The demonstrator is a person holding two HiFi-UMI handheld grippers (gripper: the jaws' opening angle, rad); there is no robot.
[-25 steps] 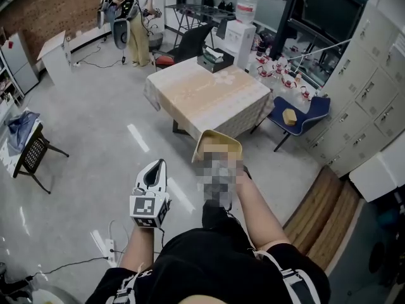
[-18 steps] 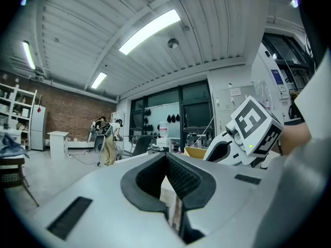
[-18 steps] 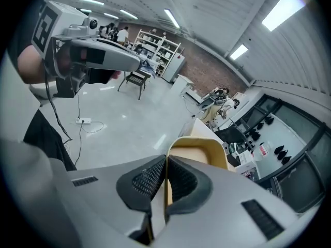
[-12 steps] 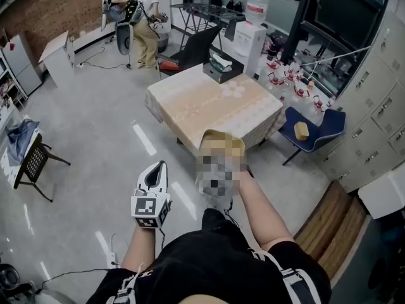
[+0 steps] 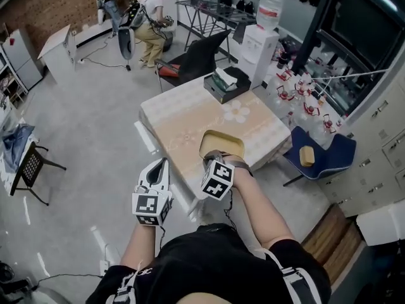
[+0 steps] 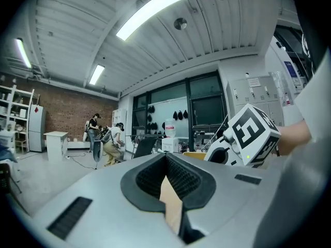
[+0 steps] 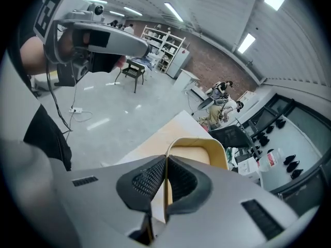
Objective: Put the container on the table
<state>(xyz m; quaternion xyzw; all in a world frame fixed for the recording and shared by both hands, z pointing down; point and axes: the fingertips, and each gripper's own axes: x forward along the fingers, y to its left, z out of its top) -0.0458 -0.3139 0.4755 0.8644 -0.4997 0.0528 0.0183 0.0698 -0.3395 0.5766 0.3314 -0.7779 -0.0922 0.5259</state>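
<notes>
The container (image 5: 221,144) is a shallow beige tub with rounded corners. My right gripper (image 5: 215,162) is shut on its near wall and holds it above the near part of the table (image 5: 190,116), which has a beige patterned cloth. In the right gripper view the thin wall of the container (image 7: 199,150) stands between the closed pads of the right gripper (image 7: 165,164), with the table (image 7: 155,138) below. My left gripper (image 5: 158,165) hangs left of the container, over the floor beside the table's near corner, jaws together and holding nothing. The left gripper (image 6: 166,156) points level across the room.
A dark box with papers (image 5: 224,82) sits at the table's far edge. A black chair (image 5: 193,56) and a water dispenser (image 5: 262,30) stand behind the table, and a blue chair (image 5: 319,154) to its right. Two people (image 5: 152,18) work at the far back. A folding stool (image 5: 31,163) stands left.
The table has come much closer in the head view. Both grippers moved forward with me, and the container now hangs over the table's near part instead of over the floor.
</notes>
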